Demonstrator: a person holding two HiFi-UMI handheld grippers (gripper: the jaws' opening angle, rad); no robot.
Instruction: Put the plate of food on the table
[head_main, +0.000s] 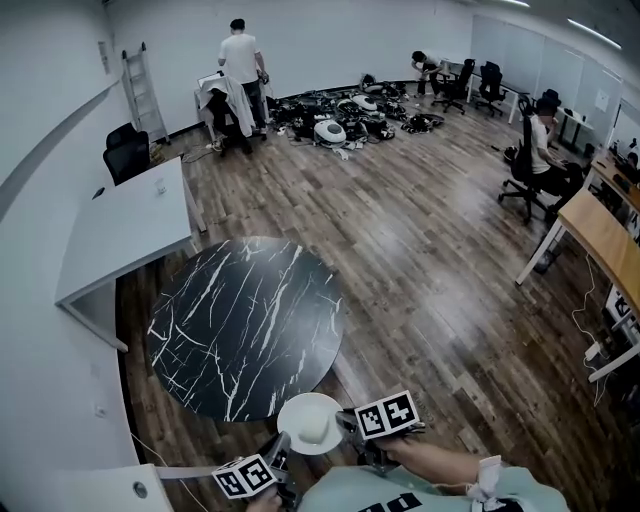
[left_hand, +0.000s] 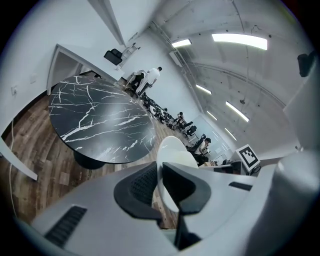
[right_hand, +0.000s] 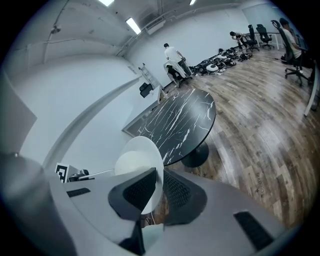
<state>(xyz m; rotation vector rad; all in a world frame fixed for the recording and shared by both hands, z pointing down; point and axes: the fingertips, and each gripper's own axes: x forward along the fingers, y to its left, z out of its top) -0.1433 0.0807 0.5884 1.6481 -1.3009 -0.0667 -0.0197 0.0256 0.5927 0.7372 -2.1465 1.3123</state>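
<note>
Head view, left tool (head_main: 283, 450) and right tool (head_main: 345, 421) each clamped on white plate (head_main: 296, 410) rim, near black marble table (head_main: 240, 320).

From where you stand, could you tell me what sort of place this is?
Probably an open office or lab: desks with office chairs on the right, a heap of equipment on the wood floor, and a ladder at the back.
</note>
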